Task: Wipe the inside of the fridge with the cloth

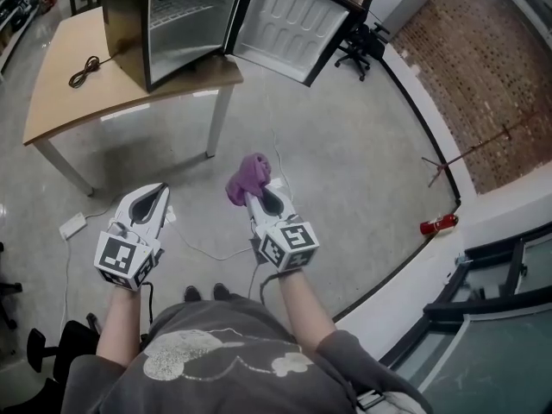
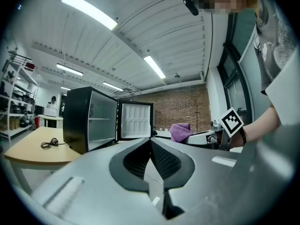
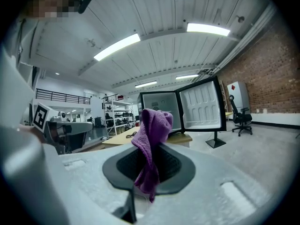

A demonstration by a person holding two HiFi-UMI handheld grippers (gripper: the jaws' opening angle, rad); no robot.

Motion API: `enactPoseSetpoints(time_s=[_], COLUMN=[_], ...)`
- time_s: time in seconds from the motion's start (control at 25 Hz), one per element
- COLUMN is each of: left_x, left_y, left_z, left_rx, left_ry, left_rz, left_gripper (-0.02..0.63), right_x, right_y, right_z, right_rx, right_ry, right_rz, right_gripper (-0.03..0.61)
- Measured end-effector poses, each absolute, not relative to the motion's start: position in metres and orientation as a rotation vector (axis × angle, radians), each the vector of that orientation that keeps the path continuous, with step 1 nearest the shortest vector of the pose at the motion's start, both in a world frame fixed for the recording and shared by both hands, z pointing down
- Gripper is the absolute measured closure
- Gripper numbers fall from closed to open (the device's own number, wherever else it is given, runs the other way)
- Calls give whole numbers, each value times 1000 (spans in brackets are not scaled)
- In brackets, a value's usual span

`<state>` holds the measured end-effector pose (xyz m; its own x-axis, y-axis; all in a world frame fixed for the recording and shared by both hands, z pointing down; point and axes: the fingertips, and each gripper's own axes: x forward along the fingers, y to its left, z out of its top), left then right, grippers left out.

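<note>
1. Your right gripper (image 3: 151, 150) has its jaws clamped on the purple cloth (image 3: 153, 125). The cloth bunches up above the jaw tips, and a tail of it hangs down between the pads.
2. Your left gripper (image 2: 150, 142) has its jaws pressed together with nothing between them.
3. In the head view you hold both grippers out in front of you over the grey floor (image 1: 345, 162). The left one is at 9 o'clock of the right one and apart from it, and both point roughly toward 12 o'clock.
4. The fridge (image 1: 168, 20) stands on the wooden table (image 1: 65, 93), at about 11 o'clock from the cloth and well apart from both grippers.
5. The fridge door (image 1: 289, 15) is swung wide open toward 3 o'clock, showing a pale interior with a wire shelf.
6. A coiled black cable (image 1: 84, 70) lies on the table at 9 o'clock of the fridge.
7. A white power strip (image 1: 72, 225) lies on the floor at 9 o'clock of your left gripper.
8. A red fire extinguisher (image 1: 438, 224) lies at 3 o'clock of your right gripper.
9. A black office chair (image 1: 360, 46) stands just beyond the open door.
</note>
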<state>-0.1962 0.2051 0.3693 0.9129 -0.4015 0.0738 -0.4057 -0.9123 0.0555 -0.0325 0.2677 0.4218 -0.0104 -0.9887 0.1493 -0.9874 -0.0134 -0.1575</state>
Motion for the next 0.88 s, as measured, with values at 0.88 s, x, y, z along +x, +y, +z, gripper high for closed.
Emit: enactPoseSetpoints(time_s=[0.88], left_x=[-124], left_y=[115], left_z=[394], left_rx=[2981], left_ry=[-703], left_rz=[127], left_gripper=[595], right_x=[51], right_y=[177], right_z=[445], right_rx=[-2148], right_ry=[2176], right_rz=[-390], right_gripper=[539])
